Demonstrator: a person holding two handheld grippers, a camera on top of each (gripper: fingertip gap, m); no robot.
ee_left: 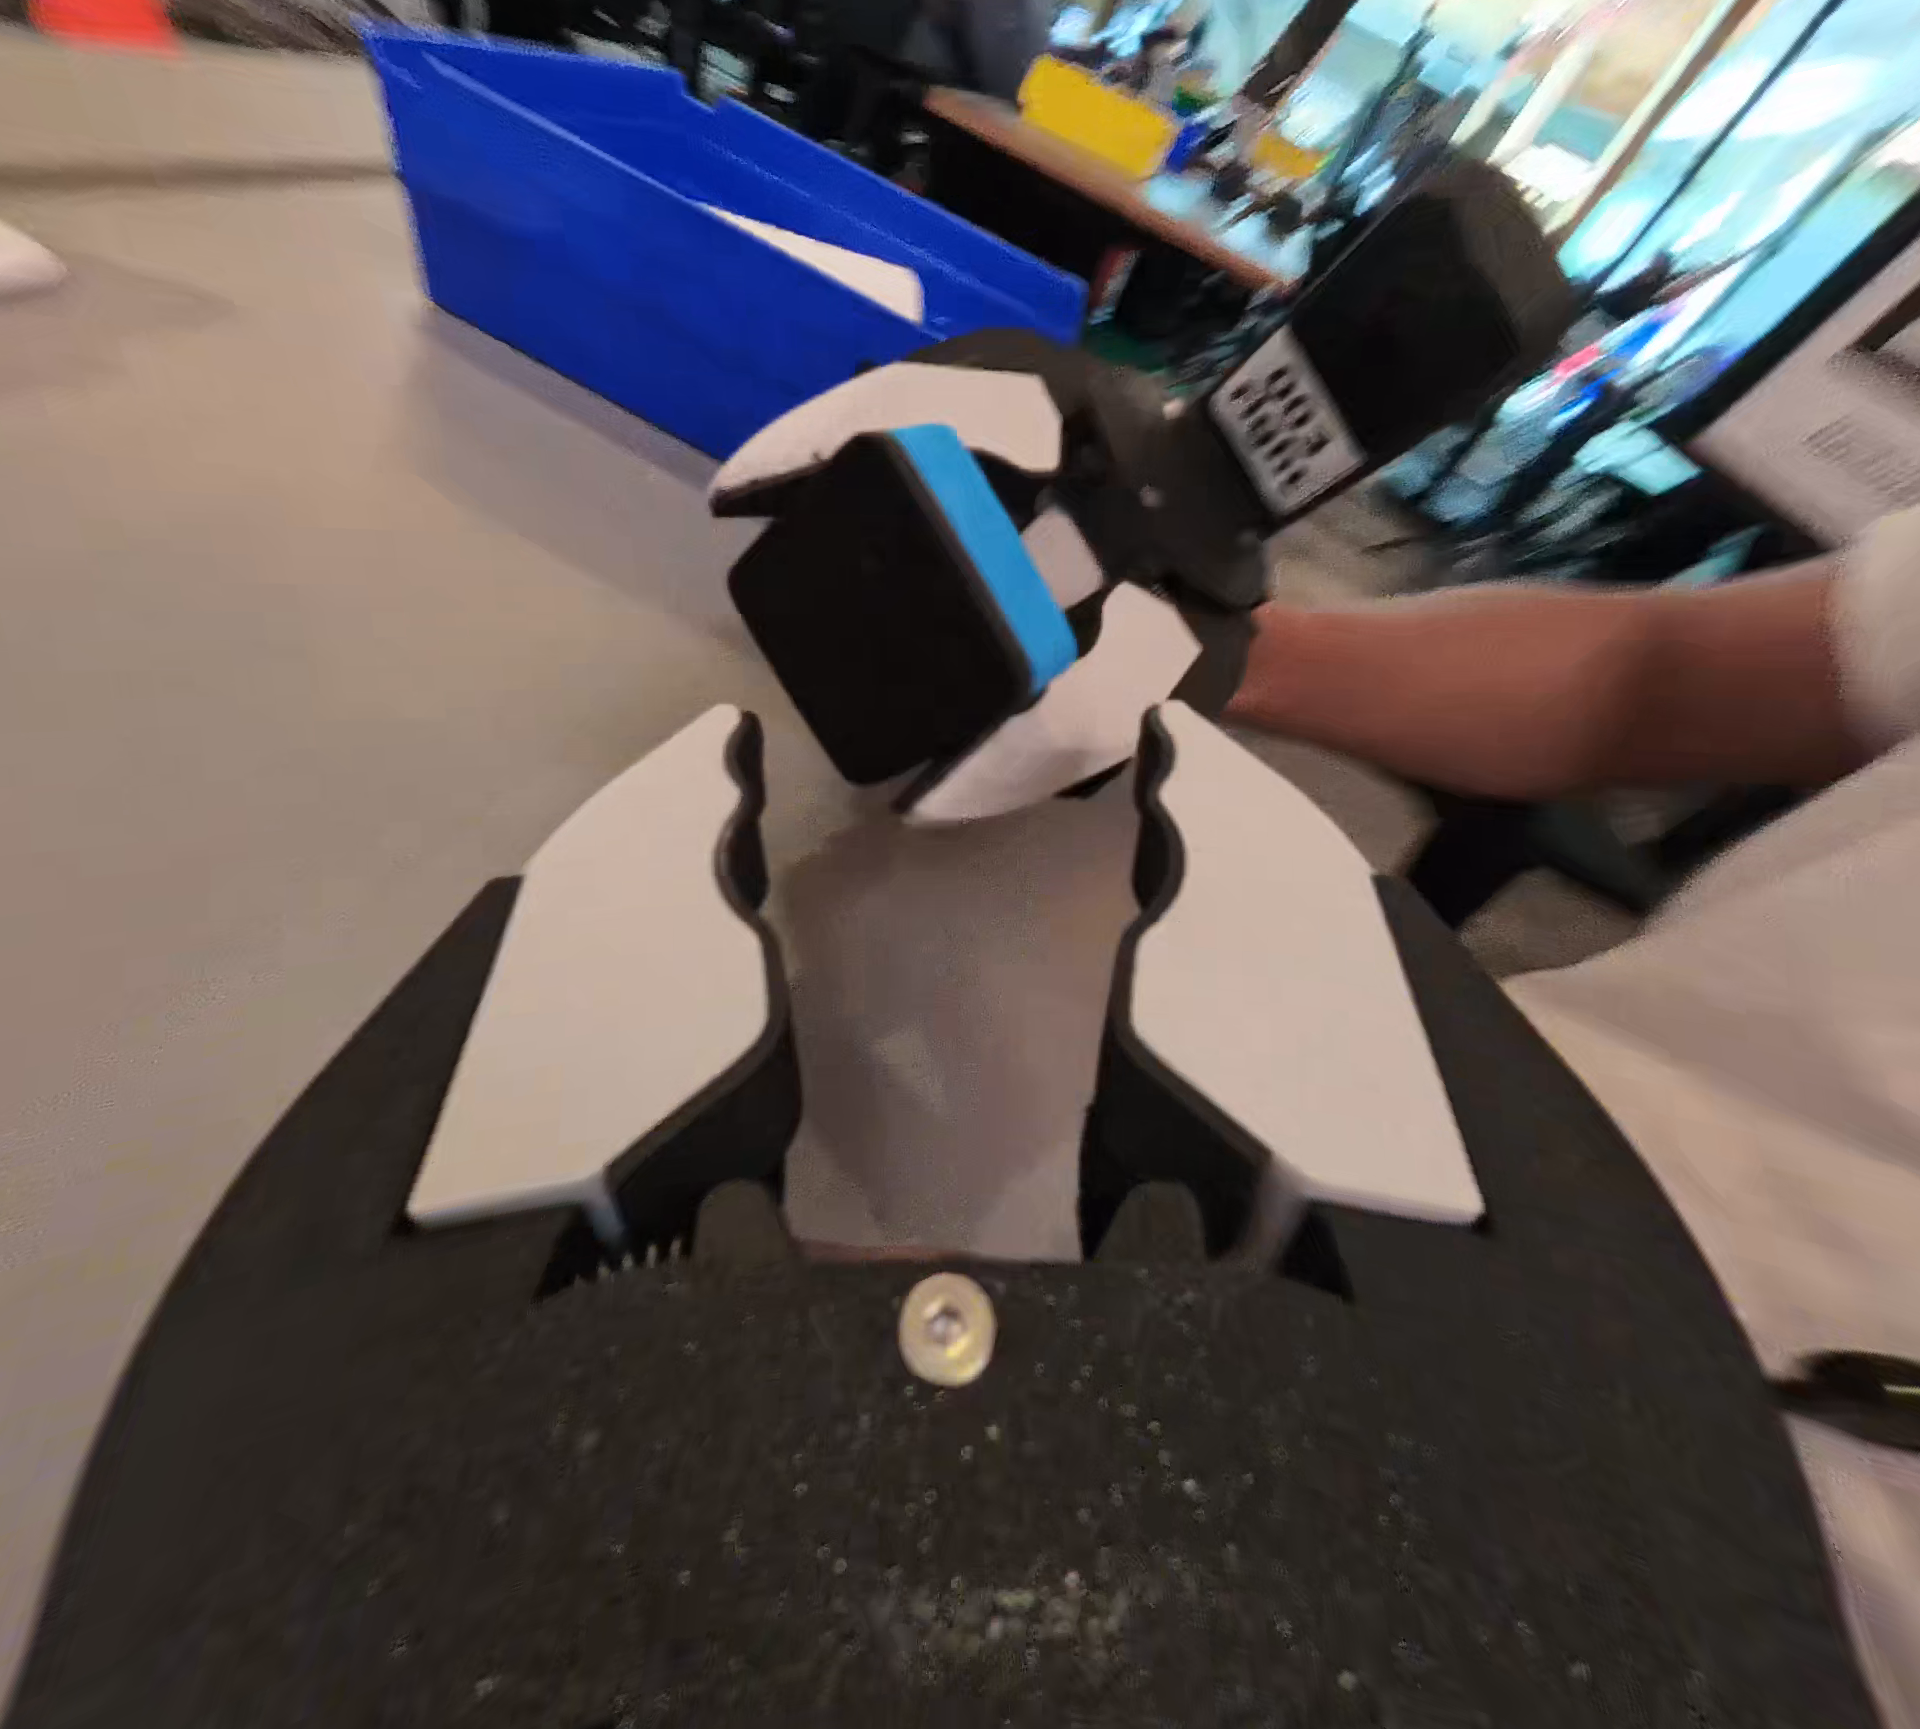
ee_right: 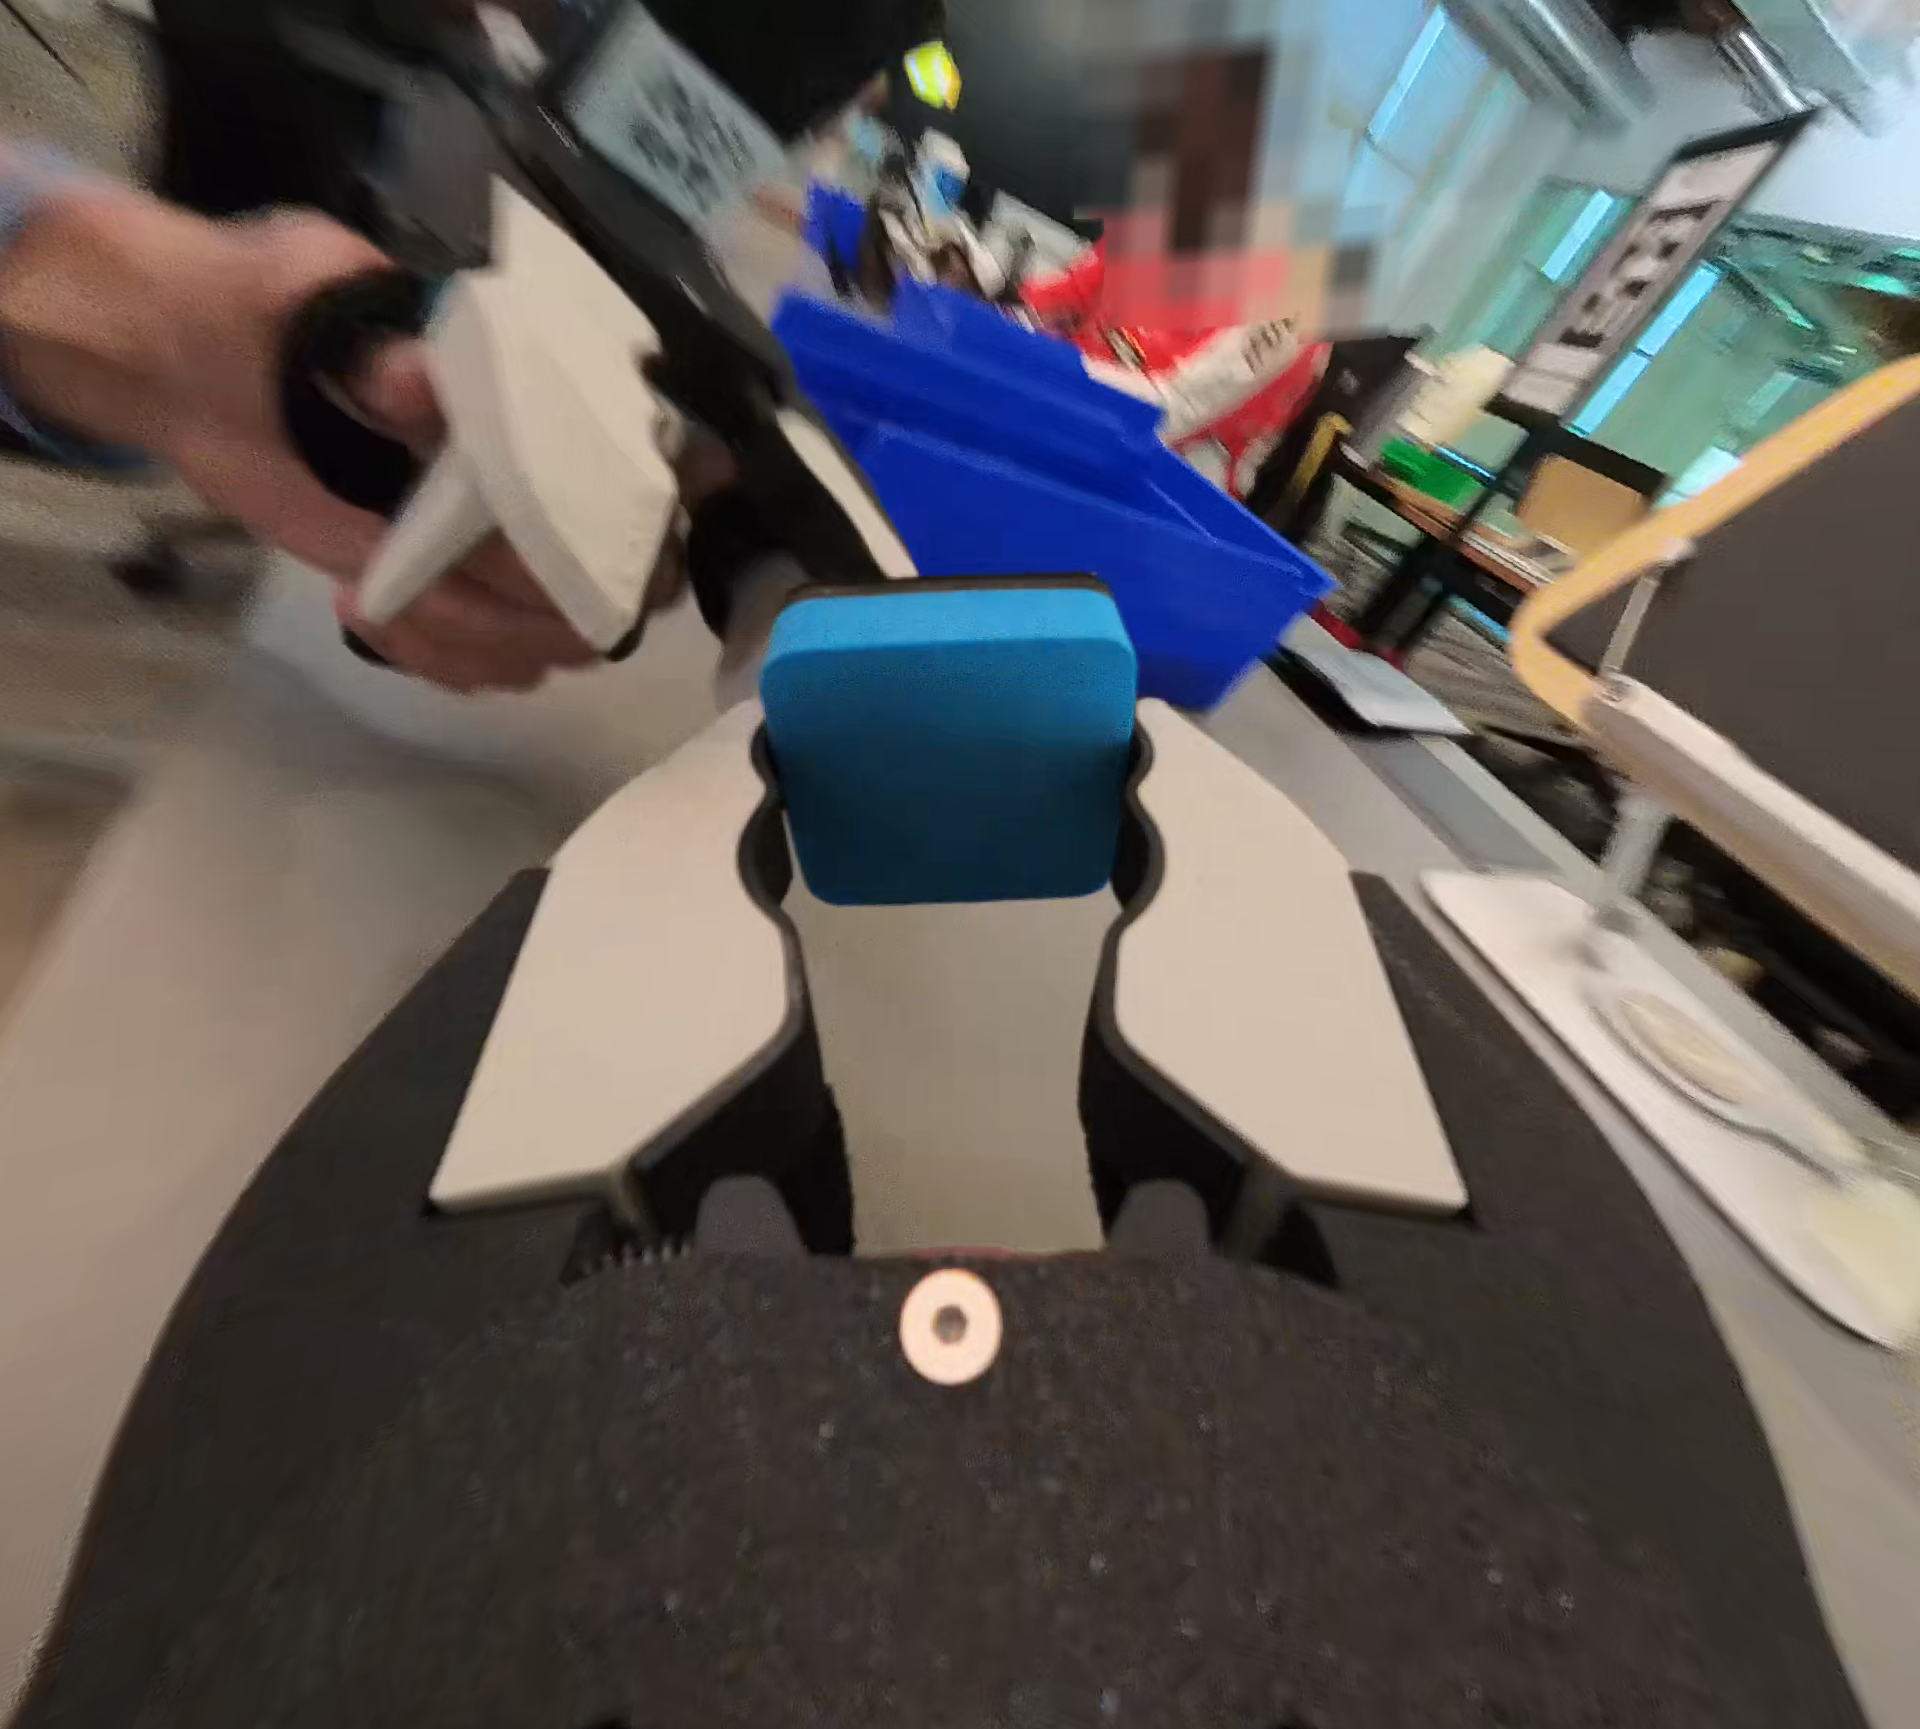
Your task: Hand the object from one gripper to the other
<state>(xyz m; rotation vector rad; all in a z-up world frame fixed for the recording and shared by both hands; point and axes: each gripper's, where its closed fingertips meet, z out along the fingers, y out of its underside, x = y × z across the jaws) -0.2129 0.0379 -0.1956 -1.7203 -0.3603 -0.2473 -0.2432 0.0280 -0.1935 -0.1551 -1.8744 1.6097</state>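
In the right wrist view, the right gripper (ee_right: 948,806) pinches the eraser (ee_right: 945,744), a square pad with a blue face and a black back, between its white fingers (ee_right: 1226,931). The left gripper (ee_left: 948,744) has its fingers spread, nothing between them. In the left wrist view the eraser (ee_left: 904,609) hangs just beyond those spread tips, tilted, above the grey counter (ee_left: 260,640). Behind the eraser a blue bin (ee_left: 644,225) stands on the counter. Left of the eraser in the right wrist view, a hand (ee_right: 208,412) holds the left gripper (ee_right: 540,422).
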